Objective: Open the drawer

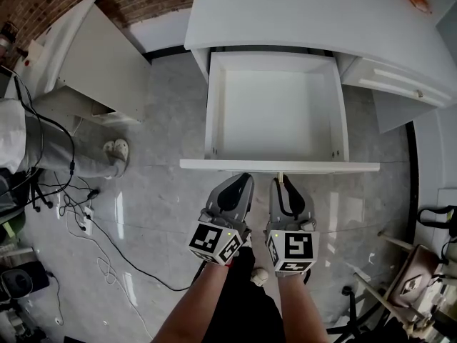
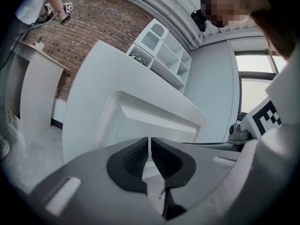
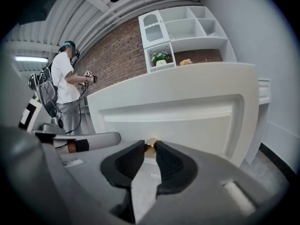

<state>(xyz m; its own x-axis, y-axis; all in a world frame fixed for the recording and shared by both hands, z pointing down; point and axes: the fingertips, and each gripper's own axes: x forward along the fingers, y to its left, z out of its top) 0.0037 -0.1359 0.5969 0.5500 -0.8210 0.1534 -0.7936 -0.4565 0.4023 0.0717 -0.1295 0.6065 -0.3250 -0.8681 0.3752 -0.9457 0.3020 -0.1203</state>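
Observation:
The white drawer (image 1: 278, 166) stands pulled far out of the white cabinet (image 1: 307, 13), and its inside is bare. A small brass knob (image 3: 150, 146) sits in the middle of the drawer front (image 3: 187, 121). My right gripper (image 3: 150, 147) has its two pad tips against the sides of this knob. In the head view the right gripper (image 1: 282, 184) reaches up to the front panel from below. My left gripper (image 1: 241, 181) hovers beside it, just short of the panel. Its pads (image 2: 140, 156) are shut with only a thin slit between them and nothing held. The drawer front (image 2: 140, 116) fills the left gripper view.
A second drawer (image 1: 389, 81) at the right is slightly out. A white panel unit (image 1: 93, 56) leans at the left, with shoes (image 1: 116, 151) and cables (image 1: 86, 213) on the glossy floor. A person (image 3: 63, 88) stands by the brick wall. A chair (image 1: 407, 277) is at lower right.

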